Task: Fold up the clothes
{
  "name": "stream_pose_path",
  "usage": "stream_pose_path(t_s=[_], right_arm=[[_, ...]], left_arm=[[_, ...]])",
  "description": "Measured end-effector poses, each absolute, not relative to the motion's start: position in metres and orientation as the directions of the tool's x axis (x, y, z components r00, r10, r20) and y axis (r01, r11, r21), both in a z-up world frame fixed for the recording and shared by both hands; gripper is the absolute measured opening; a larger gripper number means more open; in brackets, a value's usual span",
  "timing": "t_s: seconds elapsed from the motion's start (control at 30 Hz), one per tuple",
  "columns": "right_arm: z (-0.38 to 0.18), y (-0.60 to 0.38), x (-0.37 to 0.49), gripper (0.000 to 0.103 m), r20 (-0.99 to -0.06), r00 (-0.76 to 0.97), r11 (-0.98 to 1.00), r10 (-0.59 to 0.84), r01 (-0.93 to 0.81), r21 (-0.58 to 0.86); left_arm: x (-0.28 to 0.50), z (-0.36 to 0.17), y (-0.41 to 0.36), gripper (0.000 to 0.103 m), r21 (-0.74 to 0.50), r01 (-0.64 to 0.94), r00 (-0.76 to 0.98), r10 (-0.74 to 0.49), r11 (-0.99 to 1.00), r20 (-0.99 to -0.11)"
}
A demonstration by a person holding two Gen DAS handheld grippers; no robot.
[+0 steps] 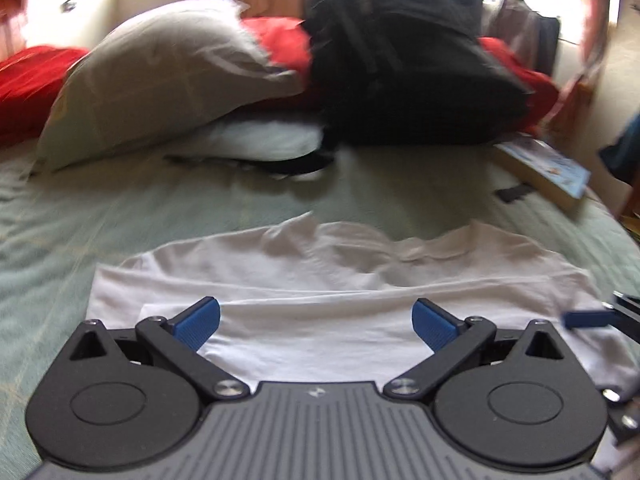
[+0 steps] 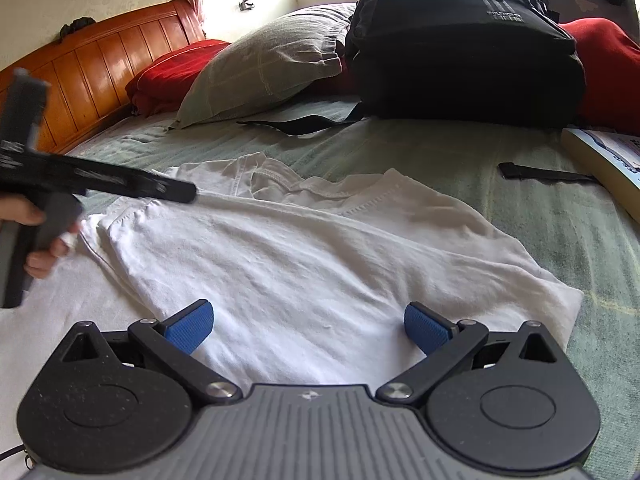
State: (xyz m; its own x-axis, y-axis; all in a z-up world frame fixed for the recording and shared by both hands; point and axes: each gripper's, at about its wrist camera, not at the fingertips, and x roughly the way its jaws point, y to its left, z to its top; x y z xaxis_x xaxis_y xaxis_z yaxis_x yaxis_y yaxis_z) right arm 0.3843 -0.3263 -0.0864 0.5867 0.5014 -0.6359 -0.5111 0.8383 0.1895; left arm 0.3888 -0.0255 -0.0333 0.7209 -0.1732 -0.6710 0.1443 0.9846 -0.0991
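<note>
One white shirt [image 2: 304, 252] lies on the bed [image 2: 500, 216], on a pale green cover, roughly in the middle of both views. Count of other items on the bed: one black backpack [image 2: 460, 40], one grey-green pillow [image 2: 264, 64], one white pillow [image 1: 260, 140] under it (left view only), red bedding [image 2: 176, 68] in at least two visible patches, one book [image 2: 608, 164] at the right edge, two loose black straps [image 2: 544, 174]. One wooden headboard [image 2: 88, 64] at the left.

Shirt: plain white, lightly creased, spread flat with the neckline [image 2: 280, 184] toward the backpack. One side is folded over onto the body, giving a straight doubled edge along the left side in the right view. The right-hand portion lies rumpled, ending in a corner on the cover. The left view is motion-blurred; a second layer of cloth shows as a horizontal step across the shirt just ahead of the tool.

Left tool [image 1: 316, 324]: blue pads spread wide, nothing between them, white cloth visible in the gap below. In the right view it appears at the left edge, blurred, gripped by a hand [image 2: 36, 236] with fingers curled round the handle, its body pointing across the shirt's upper left edge.

Right tool [image 2: 308, 326]: pads wide apart, holding nothing, poised low over the near part of the shirt. Contact with the cloth cannot be told.
</note>
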Motion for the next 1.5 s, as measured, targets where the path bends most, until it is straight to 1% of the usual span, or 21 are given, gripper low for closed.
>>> stream_pose_path(t_s=[0.13, 0.23, 0.27, 0.37, 0.47, 0.53, 0.67, 0.8, 0.97, 1.1, 1.27, 1.43, 1.5], right_arm=[[-0.086, -0.326, 0.384, 0.103, -0.636, 0.587, 0.839, 0.500, -0.511, 0.188], [-0.086, -0.326, 0.384, 0.103, -0.637, 0.588, 0.839, 0.498, -0.512, 0.184], [-0.086, -0.325, 0.384, 0.103, -0.638, 0.589, 0.840, 0.497, -0.512, 0.181], [-0.087, -0.324, 0.384, 0.103, -0.639, 0.591, 0.841, 0.492, -0.512, 0.174], [-0.087, -0.324, 0.384, 0.103, -0.639, 0.593, 0.842, 0.490, -0.511, 0.172], [-0.087, -0.323, 0.384, 0.103, -0.640, 0.594, 0.843, 0.488, -0.510, 0.169], [-0.087, -0.323, 0.384, 0.103, -0.640, 0.595, 0.844, 0.486, -0.511, 0.166], [-0.086, -0.324, 0.383, 0.103, -0.638, 0.594, 0.843, 0.489, -0.509, 0.172], [-0.087, -0.324, 0.384, 0.103, -0.638, 0.595, 0.845, 0.489, -0.506, 0.176], [-0.088, -0.319, 0.383, 0.103, -0.643, 0.604, 0.849, 0.471, -0.509, 0.144], [-0.090, -0.310, 0.380, 0.103, -0.658, 0.624, 0.856, 0.422, -0.514, 0.062], [-0.071, -0.311, 0.366, 0.103, -0.690, 0.639, 0.884, 0.340, -0.467, 0.004], [-0.055, -0.315, 0.348, 0.103, -0.688, 0.651, 0.891, 0.321, -0.453, -0.014]], left_arm=[[0.373, -0.042, -0.031, 0.102, -0.103, 0.243, 0.685, -0.246, 0.964, -0.685], [0.361, -0.062, -0.039, 0.102, -0.005, 0.263, 0.661, -0.184, 0.965, -0.728], [0.356, -0.066, -0.040, 0.102, 0.017, 0.269, 0.668, -0.174, 0.963, -0.723], [0.343, -0.057, -0.036, 0.102, 0.003, 0.257, 0.686, -0.180, 0.967, -0.705], [0.335, -0.045, -0.040, 0.102, -0.004, 0.287, 0.716, -0.217, 0.958, -0.663], [0.335, -0.044, -0.045, 0.102, -0.001, 0.293, 0.718, -0.221, 0.956, -0.660], [0.335, -0.060, -0.053, 0.102, 0.019, 0.283, 0.679, -0.186, 0.959, -0.710], [0.314, -0.050, -0.048, 0.102, 0.032, 0.278, 0.687, -0.175, 0.960, -0.705], [0.266, -0.004, -0.042, 0.102, 0.104, 0.297, 0.722, -0.152, 0.949, -0.675], [0.210, 0.025, -0.028, 0.102, 0.136, 0.290, 0.751, -0.137, 0.947, -0.646], [0.135, 0.031, 0.005, 0.102, 0.126, 0.254, 0.750, -0.113, 0.959, -0.652], [0.083, 0.026, 0.034, 0.102, 0.210, 0.242, 0.763, -0.052, 0.947, -0.645], [0.076, 0.024, 0.045, 0.102, 0.178, 0.262, 0.760, -0.089, 0.949, -0.644]])
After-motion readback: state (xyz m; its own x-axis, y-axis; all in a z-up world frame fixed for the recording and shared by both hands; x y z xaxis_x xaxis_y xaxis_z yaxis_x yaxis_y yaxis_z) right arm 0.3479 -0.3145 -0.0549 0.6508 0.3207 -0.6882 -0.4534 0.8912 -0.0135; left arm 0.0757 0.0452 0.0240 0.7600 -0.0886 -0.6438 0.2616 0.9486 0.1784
